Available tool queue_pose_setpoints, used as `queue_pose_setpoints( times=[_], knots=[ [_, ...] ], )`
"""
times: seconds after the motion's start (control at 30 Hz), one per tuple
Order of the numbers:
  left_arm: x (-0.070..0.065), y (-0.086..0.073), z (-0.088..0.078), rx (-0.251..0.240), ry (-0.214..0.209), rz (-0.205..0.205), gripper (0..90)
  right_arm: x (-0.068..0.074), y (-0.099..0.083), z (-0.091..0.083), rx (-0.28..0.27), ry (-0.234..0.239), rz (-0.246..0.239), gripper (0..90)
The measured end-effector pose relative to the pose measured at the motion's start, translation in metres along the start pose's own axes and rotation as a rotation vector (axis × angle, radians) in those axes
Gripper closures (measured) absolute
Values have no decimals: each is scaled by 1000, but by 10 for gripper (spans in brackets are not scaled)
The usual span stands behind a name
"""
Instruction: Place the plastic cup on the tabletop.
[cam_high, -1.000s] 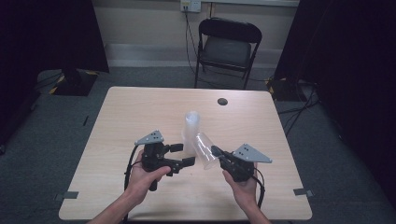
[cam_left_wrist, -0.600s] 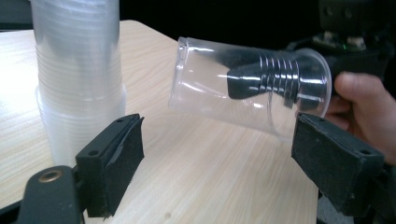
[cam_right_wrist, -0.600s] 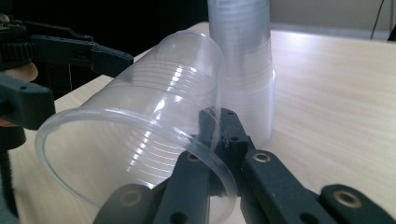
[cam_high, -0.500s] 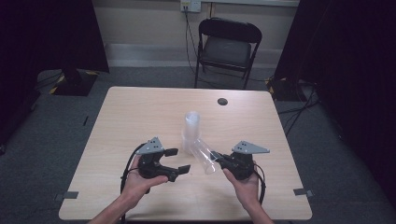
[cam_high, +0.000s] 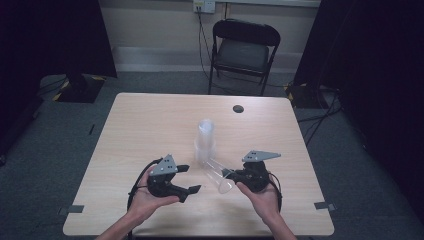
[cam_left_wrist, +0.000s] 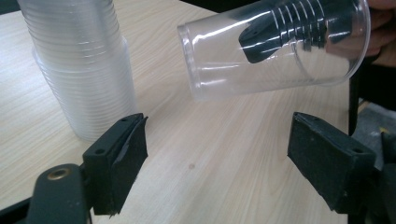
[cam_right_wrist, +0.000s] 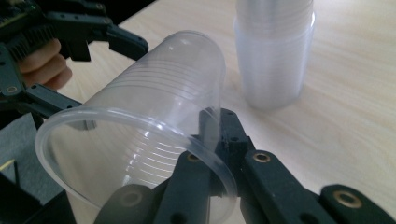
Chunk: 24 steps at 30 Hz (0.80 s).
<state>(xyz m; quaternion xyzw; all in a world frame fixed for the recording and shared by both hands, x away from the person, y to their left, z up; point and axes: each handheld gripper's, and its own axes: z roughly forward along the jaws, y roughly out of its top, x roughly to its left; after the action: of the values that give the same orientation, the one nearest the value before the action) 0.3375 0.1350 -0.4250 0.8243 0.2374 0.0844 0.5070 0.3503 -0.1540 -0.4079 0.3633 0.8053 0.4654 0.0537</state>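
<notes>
1. Clear plastic is what the work is about. From the high view, a single cup (cam_high: 218, 175) lies tilted on its side above the wooden table (cam_high: 150, 125), pinched at its rim by the right gripper (cam_high: 231, 174). Just behind it stands the stack of cups (cam_high: 204, 142), upright near the table's middle, which I'd guess is where this cup belongs or came from. The left gripper (cam_high: 189, 179) waits to the cup's left, apart from it. A black chair (cam_high: 242, 50) sits beyond the far edge.

2. From the left gripper view, its jaws stand wide with nothing between the pads; they have just been closing a little, with bare tabletop between them. The cup (cam_left_wrist: 275, 46) hangs ahead, base toward this camera, and the stack (cam_left_wrist: 81, 65) stands at the left. The spread looks sized to take the cup's body.

3. From the right gripper view, the jaws are clamped tight on the cup's rim (cam_right_wrist: 208, 154), one inside the wall and one outside. That thin-wall pinch keeps the body free for the other gripper (cam_right_wrist: 93, 32), seen beyond.
</notes>
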Motion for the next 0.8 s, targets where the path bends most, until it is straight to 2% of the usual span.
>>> queue_pose_setpoints(
  times=[0.03, 0.07, 0.1, 0.13, 0.3, 0.33, 0.43, 0.47, 0.53, 0.57, 0.6, 0.7, 0.8],
  knots=[
    [-2, 0, 0, -3, 2, 30, 234, 0, 1, 1, 26, 13, -2, 900],
    [-2, 0, 0, -3, 2, 30, 227, 0, 2, 2, 33, 18, -2, 900],
    [-4, 0, 1, -1, 4, 53, 222, 0, 2, 2, 45, 25, -3, 900],
    [-4, 0, 1, -1, 4, 53, 221, 0, 2, 2, 45, 25, -3, 900],
    [-10, -1, 5, 8, 12, 111, 209, 0, 2, 9, 116, 69, -6, 900],
    [-10, -1, 5, 8, 12, 111, 206, 0, 2, 9, 116, 69, -6, 900],
    [-14, -2, 8, 16, 3, 160, 206, 1, 2, 11, 158, 82, -5, 900],
    [-14, -2, 8, 16, 3, 160, 206, 1, 2, 11, 158, 82, -5, 900],
    [-16, -2, 10, 55, -4, 204, 207, 1, 2, 14, 196, 93, 1, 900],
    [-18, -3, 11, 56, -6, 223, 207, 1, 2, 16, 218, 105, 4, 900],
    [-18, -3, 11, 56, -6, 223, 209, 1, 2, 16, 218, 105, 4, 900],
    [-23, -4, 16, 75, -18, 276, 213, 3, 1, 21, 261, 124, 2, 900],
    [-27, -6, 21, 102, 1, 321, 187, 4, 2, 24, 272, 147, 4, 900]
  ],
)
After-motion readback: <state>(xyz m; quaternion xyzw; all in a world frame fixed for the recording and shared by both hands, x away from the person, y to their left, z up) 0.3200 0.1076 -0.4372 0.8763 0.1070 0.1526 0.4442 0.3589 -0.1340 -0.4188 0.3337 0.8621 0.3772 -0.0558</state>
